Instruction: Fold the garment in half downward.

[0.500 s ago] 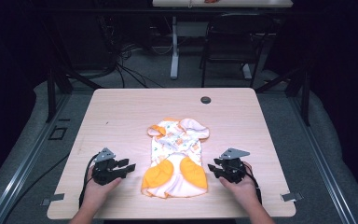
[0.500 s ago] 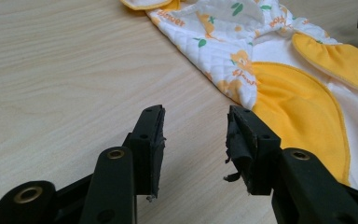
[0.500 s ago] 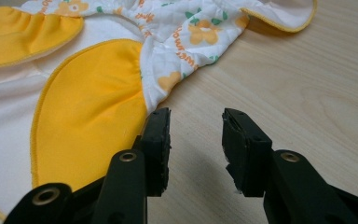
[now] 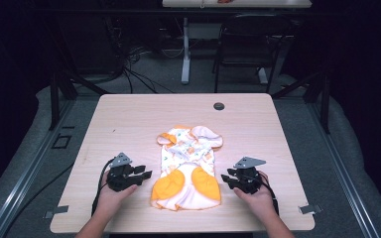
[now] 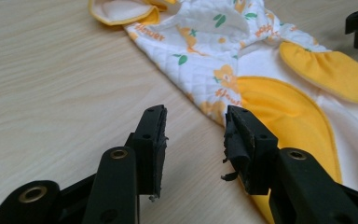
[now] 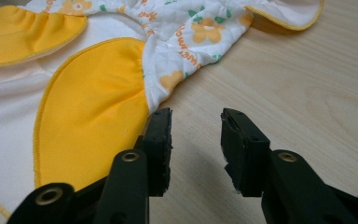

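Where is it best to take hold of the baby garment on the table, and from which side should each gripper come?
Probably its two side edges near the orange patches. The garment lies flat between the open left gripper and right gripper. Each could slide in low from its own side; the quilted edge lies just ahead of the jaws and looks thin enough to pinch.

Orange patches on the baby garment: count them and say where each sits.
2. The left orange patch lies at the baby garment's near end toward the left gripper; the right orange patch toward the right gripper. Folds may hide more.
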`<action>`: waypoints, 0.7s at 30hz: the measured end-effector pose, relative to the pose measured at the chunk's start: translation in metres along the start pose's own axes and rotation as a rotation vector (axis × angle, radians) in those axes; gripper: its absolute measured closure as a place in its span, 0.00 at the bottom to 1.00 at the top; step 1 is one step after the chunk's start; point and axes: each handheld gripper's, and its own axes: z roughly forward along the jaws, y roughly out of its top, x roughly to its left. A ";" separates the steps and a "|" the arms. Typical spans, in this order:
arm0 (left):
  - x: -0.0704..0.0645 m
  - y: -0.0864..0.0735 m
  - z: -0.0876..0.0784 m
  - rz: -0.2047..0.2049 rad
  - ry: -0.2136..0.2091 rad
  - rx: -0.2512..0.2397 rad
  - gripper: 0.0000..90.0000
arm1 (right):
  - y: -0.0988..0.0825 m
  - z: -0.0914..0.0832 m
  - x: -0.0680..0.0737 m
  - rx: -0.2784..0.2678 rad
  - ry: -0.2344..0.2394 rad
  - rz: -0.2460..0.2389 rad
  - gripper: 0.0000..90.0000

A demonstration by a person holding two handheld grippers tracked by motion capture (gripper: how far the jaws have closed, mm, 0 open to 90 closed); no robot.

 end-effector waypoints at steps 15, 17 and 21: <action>-0.008 0.038 0.053 0.101 0.027 0.093 0.76 | 0.048 0.039 0.007 0.056 0.033 -0.072 0.86; -0.007 0.044 0.064 0.100 0.027 0.095 0.75 | 0.057 0.048 0.006 0.040 0.012 -0.073 0.85; -0.009 0.048 0.073 0.119 0.036 0.108 0.78 | 0.062 0.058 0.003 0.053 0.019 -0.075 0.85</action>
